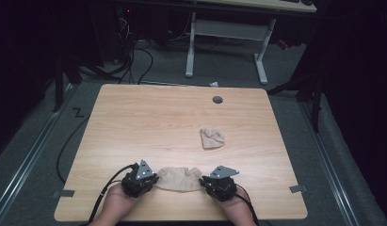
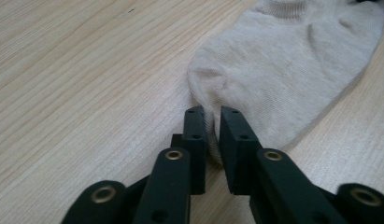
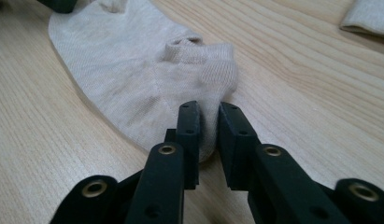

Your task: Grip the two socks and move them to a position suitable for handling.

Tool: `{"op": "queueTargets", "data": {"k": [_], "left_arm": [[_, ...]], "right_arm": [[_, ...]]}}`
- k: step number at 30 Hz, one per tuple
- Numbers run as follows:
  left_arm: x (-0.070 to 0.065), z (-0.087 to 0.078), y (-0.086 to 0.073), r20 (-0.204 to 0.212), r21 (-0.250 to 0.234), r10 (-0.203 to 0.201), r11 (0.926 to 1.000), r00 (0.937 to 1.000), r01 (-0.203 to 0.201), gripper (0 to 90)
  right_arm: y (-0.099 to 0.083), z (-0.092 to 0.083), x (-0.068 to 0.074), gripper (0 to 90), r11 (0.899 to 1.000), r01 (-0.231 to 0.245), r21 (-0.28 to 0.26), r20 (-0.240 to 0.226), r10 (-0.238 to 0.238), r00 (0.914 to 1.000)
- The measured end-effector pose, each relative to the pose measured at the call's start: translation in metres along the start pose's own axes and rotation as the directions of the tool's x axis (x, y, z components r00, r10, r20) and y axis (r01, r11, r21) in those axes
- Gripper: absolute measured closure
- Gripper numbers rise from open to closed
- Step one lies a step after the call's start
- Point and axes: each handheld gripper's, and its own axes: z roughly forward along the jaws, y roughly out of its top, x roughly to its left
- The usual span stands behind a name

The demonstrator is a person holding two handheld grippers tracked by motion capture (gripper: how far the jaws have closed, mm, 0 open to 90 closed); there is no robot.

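Where the near edge of the wooden table meets the person's forearms, a beige ankle sock lies flat between the two hand-held grippers. The left gripper touches the sock's left end and the right gripper its right end. Seen in the left gripper view, the sock spreads away across the wood grain, and a fold of its rounded end sits between the two black jaws, which are drawn close and pinch the fabric; the left gripper rests low on the tabletop. Seen in the right gripper view, the sock's ribbed cuff end rises into the narrow gap of the right gripper, whose jaws likewise nip a fold of cloth. A second beige sock, crumpled into a small heap, lies farther up the table and to the right, well apart from the first. A grey grommet sits near the table's far edge. Beyond the table, a white desk frame stands on grey carpet.
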Motion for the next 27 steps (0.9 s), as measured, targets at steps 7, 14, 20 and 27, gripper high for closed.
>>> {"op": "queueTargets", "data": {"k": [7,14,20,27], "left_arm": [[0.015,-0.027,0.007,-0.044,-0.063,-0.046,0.9971,0.998,0.044,57.9],[0.038,-0.049,-0.01,-0.063,-0.112,-0.15,0.9834,0.9867,0.142,50.9],[0.046,-0.043,-0.018,-0.091,-0.101,-0.139,0.9864,0.9861,0.13,45.9],[0.046,-0.039,-0.019,-0.089,-0.103,-0.13,0.9873,0.9875,0.121,42.6]], "right_arm": [[0.003,-0.008,-0.001,71.9,0.998,-0.022,-0.058,0.018,0.023,0.9996],[0.003,-0.012,-0.013,63.5,0.994,-0.059,-0.092,0.066,0.066,0.9957],[0.007,-0.02,-0.03,63.1,0.982,-0.119,-0.144,0.143,0.139,0.9799],[0.022,-0.02,-0.048,67.9,0.981,-0.131,-0.145,0.216,0.16,0.9632]]}}
